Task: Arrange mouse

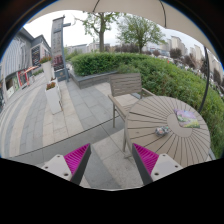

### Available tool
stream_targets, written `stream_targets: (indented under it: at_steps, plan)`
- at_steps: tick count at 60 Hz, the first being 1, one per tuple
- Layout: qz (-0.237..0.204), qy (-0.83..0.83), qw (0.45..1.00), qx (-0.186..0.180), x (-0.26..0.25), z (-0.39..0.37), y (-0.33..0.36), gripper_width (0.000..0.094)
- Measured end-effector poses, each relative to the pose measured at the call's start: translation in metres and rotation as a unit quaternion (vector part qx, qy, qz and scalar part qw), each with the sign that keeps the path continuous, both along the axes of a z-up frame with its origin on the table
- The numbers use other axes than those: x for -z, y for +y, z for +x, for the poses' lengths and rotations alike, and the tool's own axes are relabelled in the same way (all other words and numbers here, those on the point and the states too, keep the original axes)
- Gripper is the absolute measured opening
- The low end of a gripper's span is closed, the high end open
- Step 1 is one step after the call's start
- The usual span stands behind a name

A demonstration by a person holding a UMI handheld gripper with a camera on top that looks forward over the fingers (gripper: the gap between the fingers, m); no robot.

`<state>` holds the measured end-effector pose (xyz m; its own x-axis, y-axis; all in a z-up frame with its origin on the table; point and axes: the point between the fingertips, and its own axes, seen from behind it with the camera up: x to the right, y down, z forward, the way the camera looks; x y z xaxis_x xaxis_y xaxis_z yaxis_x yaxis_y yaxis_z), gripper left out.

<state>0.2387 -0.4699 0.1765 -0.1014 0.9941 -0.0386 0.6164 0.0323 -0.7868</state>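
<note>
both magenta pads (77,157) of the tongs (110,160) stood wide apart, gripping nothing, above grey paving slabs. just ahead of the right finger sat the round counter (170,135) of slatted pale wood. on its top lay a small dark mouse (162,130), near the middle, with a greenish folded cloth (187,117) beyond it toward the far rim. behind the counter stood a slatted wooden chair (127,90), then a rounded hedge (150,70).
</note>
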Motion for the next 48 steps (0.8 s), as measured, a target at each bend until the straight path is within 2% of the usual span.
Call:
stream_targets:
  at_steps: [9,10,12,24,36,48]
  plan:
    - [0.005,-0.004,0.999,0.054,0.021,-0.023,0.061,0.0855]
    - [0.006,-0.006,0.998,0.062,0.014,-0.015,0.049,0.0854]
    - [0.005,-0.007,0.997,0.073,0.03,-0.027,0.089,0.0855]
    - [0.009,-0.017,0.99,0.141,0.059,-0.037,0.164,0.0862]
    - [0.0,-0.005,0.986,0.168,0.083,-0.053,0.207,0.0862]
    - [0.015,0.009,0.986,0.164,0.121,-0.093,0.227,0.0864]
